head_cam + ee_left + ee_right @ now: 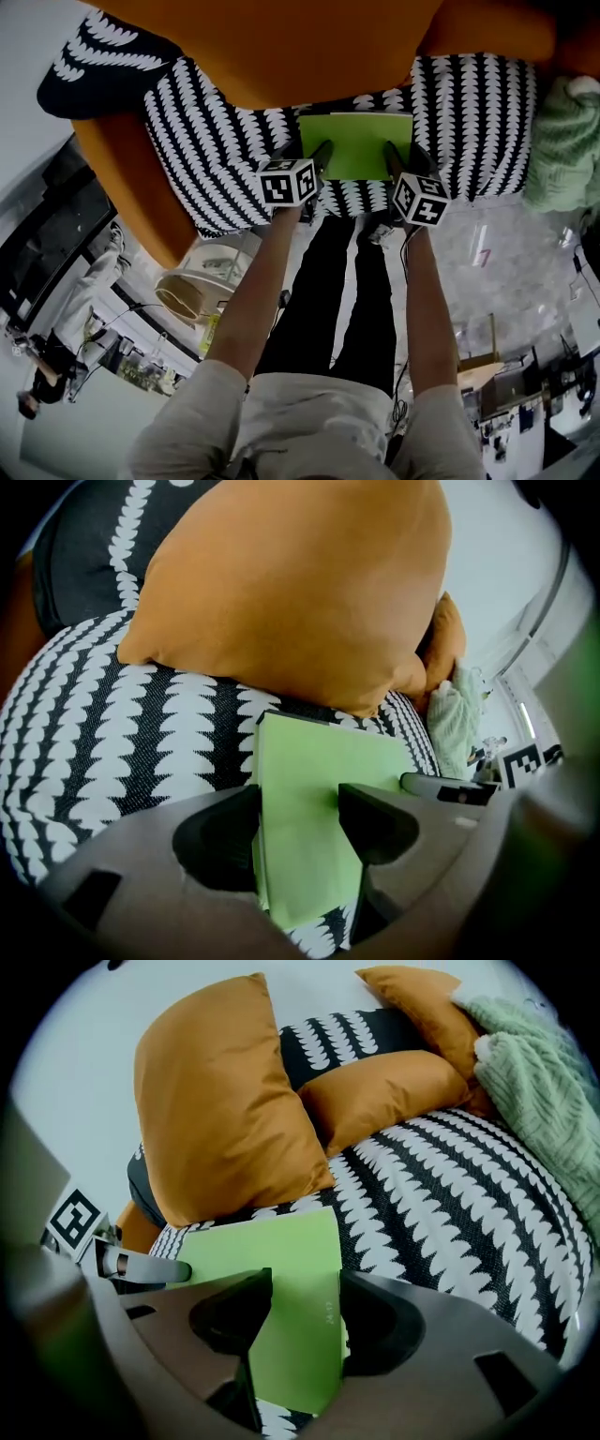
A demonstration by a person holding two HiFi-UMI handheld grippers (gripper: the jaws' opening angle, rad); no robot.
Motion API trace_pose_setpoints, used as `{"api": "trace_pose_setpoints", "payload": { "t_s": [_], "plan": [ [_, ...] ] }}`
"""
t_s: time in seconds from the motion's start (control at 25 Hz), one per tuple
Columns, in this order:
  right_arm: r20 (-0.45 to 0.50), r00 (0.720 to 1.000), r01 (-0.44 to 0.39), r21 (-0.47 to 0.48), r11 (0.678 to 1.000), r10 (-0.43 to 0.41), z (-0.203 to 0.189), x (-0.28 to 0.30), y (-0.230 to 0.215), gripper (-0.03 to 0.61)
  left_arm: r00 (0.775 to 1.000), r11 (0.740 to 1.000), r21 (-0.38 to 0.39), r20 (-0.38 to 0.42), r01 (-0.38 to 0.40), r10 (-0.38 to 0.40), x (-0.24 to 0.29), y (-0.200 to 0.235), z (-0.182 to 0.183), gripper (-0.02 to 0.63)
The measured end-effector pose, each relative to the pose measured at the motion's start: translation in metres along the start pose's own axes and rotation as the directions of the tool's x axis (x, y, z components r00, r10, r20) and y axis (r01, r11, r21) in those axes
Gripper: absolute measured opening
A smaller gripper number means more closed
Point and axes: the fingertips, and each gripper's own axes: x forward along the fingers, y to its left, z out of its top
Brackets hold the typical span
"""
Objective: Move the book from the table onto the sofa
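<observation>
Far left on the sofa [117,178]: one dark pillow [103,56] with white marks.
Orange pillows [225,1101]: three, counted in the right gripper view; the biggest leans just behind the book [356,145].
Left gripper [300,789]: one; jaws stand wide apart astride the book's left edge, outer jaw against that edge, inner jaw over the cover.
Book: one, green, lying flat on the black-and-white seat [216,141], between the two grippers.
Right gripper [306,1275]: one; jaws wide apart astride the book's right edge, outer jaw against it, inner jaw over the cover.
Marker cubes [289,181]: two, one on each gripper.
Blanket [544,1082]: one, pale green, at the seat's right end.
</observation>
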Motion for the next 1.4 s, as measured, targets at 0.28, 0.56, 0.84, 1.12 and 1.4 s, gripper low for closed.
{"api": "trace_pose_setpoints", "payload": {
  "t_s": [0.28,0.56,0.84,1.12,1.4],
  "plan": [
    [0.127,0.990,0.056,0.001,0.998,-0.055,0.004,-0.009,-0.010,0.213,0.994,0.999,0.037,0.108,-0.003,-0.001,-0.005,0.005,0.001,0.268],
    [0.183,0.981,0.086,-0.105,0.991,-0.066,0.004,-0.043,-0.012,0.212,0.967,0.988,0.114,0.242,-0.109,0.078,-0.046,0.004,0.007,0.268],
    [0.201,0.980,0.028,-0.209,0.977,0.015,-0.019,-0.078,0.005,0.210,0.932,0.981,0.154,0.358,-0.119,0.057,-0.076,-0.037,-0.023,0.265],
    [0.227,0.972,-0.008,-0.245,0.969,0.065,-0.057,-0.164,0.021,0.207,0.900,0.959,0.205,0.425,-0.196,0.093,-0.135,-0.101,-0.081,0.206],
    [0.261,0.962,-0.027,-0.210,0.977,0.083,-0.084,-0.292,0.033,0.201,0.853,0.958,0.206,0.518,-0.199,0.066,-0.233,-0.183,-0.113,0.201]
  ]
}}
